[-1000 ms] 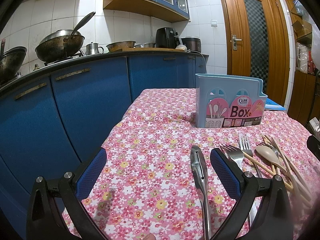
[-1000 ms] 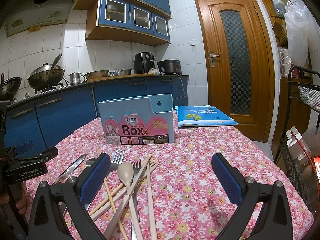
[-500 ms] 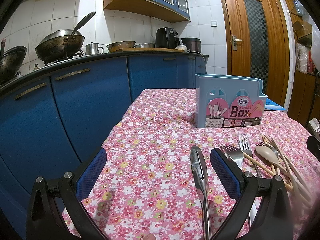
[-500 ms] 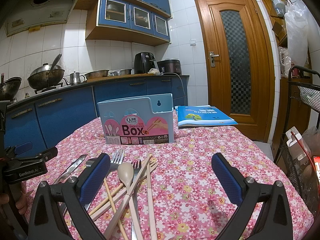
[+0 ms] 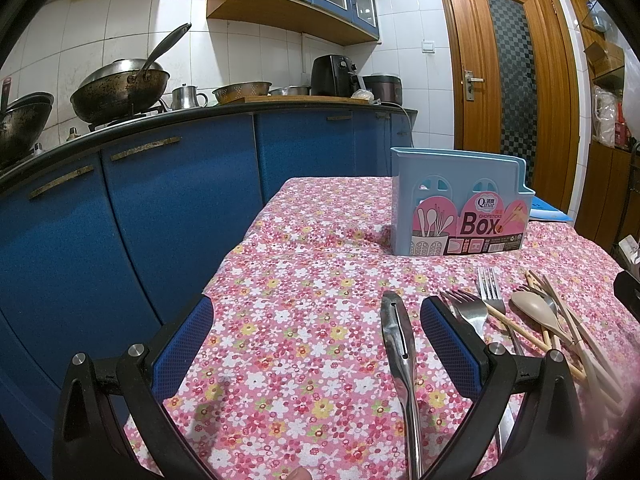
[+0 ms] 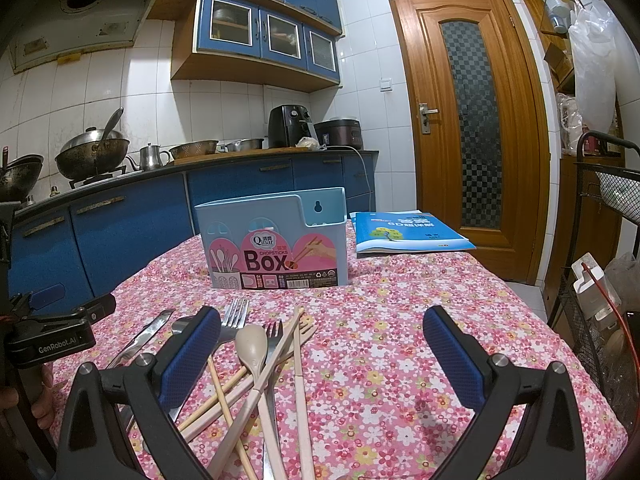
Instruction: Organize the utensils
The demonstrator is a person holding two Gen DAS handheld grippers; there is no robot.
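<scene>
Left gripper (image 5: 316, 332): jaws spread, empty, steel knife (image 5: 398, 344) lying between them near the 3 o'clock pad. Right gripper (image 6: 320, 344): spread, empty. Blue utensil box (image 5: 460, 204) at 12 o'clock. Best practice: centre over knife handle, close squarely, lift level.

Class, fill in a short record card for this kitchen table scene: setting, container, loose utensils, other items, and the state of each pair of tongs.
setting: table with floral tablecloth
container: blue chopsticks box, upright, apart from the utensils
loose utensils: metal knife, forks, beige spoon, chopsticks, piled loosely
other items: blue booklet behind the box
left tongs: open, holding nothing
right tongs: open, holding nothing
</scene>
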